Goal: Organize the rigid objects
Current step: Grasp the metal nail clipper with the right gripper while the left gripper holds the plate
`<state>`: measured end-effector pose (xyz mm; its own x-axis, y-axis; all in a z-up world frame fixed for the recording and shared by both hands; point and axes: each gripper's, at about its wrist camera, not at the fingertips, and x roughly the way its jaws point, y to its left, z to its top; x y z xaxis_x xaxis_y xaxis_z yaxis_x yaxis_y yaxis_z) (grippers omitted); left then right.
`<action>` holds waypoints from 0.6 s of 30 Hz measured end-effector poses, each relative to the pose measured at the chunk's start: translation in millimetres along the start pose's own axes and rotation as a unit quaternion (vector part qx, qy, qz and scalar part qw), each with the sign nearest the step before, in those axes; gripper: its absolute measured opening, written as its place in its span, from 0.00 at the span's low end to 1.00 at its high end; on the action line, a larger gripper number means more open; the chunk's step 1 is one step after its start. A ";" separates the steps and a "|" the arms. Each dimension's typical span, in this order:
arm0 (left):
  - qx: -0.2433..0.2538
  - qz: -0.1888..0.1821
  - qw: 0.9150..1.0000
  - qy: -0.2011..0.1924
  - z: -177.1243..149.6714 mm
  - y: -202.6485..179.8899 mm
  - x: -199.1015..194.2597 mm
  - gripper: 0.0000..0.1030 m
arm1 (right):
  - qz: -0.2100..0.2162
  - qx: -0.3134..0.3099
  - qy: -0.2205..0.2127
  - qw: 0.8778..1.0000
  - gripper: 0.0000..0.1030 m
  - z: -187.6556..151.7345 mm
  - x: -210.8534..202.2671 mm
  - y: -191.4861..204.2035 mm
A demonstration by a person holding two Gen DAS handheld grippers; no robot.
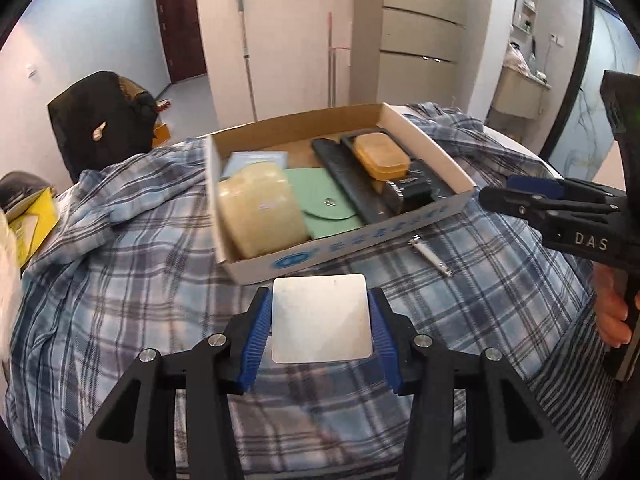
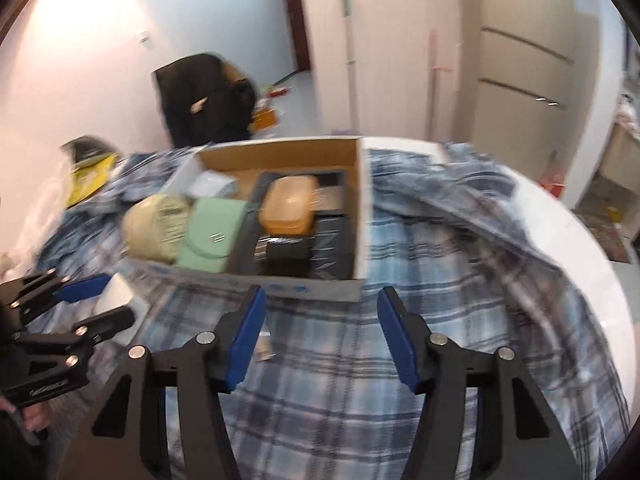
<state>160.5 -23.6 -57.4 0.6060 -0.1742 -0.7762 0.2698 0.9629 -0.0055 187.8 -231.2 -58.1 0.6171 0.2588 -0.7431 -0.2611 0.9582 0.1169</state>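
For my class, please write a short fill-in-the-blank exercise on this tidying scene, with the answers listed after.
1. The left gripper is shut on a flat ____ plate.
2. The orange case lies inside the ____ box.
3. The right gripper is ____ and holds nothing.
4. The nail clipper lies on the ____ cloth.

Answers: metal; cardboard; open; plaid

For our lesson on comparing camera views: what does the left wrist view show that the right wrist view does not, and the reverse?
Only the left wrist view shows the left tool gripping the silver square plate face-on, and a clear look at the small metal clipper lying on the plaid cloth.

Only the right wrist view shows the right tool with its jaws wide apart and nothing between them.

Both show the cardboard box, with the orange case and green pouch inside.
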 end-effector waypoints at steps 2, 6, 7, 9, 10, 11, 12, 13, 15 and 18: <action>0.002 0.000 1.000 -0.004 -4.3 2.5 -3.2 0.49 | 0.021 -0.029 0.022 0.999 0.53 2.1 5.6 12.9; 0.003 -0.002 1.000 -0.015 -11.0 6.5 -11.1 0.49 | 0.024 -0.078 0.065 0.995 0.44 6.7 25.5 34.9; 0.002 -0.004 1.000 -0.018 -11.5 7.5 -12.2 0.49 | 0.021 -0.080 0.073 0.994 0.38 7.6 30.8 37.6; -0.004 -0.008 1.000 -0.024 -11.3 11.4 -14.2 0.49 | 0.017 -0.078 0.090 0.993 0.34 8.7 42.6 40.1; -0.005 -0.009 1.000 -0.025 -11.1 12.1 -14.8 0.49 | 0.017 -0.080 0.098 0.992 0.34 8.0 48.5 41.3; -0.008 -0.010 1.000 -0.026 -10.5 13.8 -14.7 0.49 | 0.017 -0.082 0.108 0.991 0.33 6.8 55.5 41.9; -0.010 -0.009 1.000 -0.024 -9.8 14.8 -13.6 0.49 | 0.011 -0.081 0.115 0.990 0.32 5.6 60.2 41.7; -0.012 -0.009 1.000 -0.020 -9.0 15.5 -12.2 0.49 | 0.008 -0.079 0.119 0.990 0.32 4.3 63.3 42.3; -0.010 -0.014 1.000 -0.016 -6.8 16.1 -10.9 0.49 | 0.013 -0.081 0.121 0.989 0.32 3.8 65.5 45.7; 0.001 -0.010 1.000 -0.026 -4.3 14.9 -16.3 0.49 | -0.001 -0.086 0.120 0.989 0.32 4.6 67.6 48.7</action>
<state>151.5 -5.5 -47.5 0.6388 -0.2042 -0.7418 0.2836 0.9587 -0.0197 220.1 -166.4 -99.7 0.4292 0.2005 -0.8807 -0.3951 0.9185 0.0165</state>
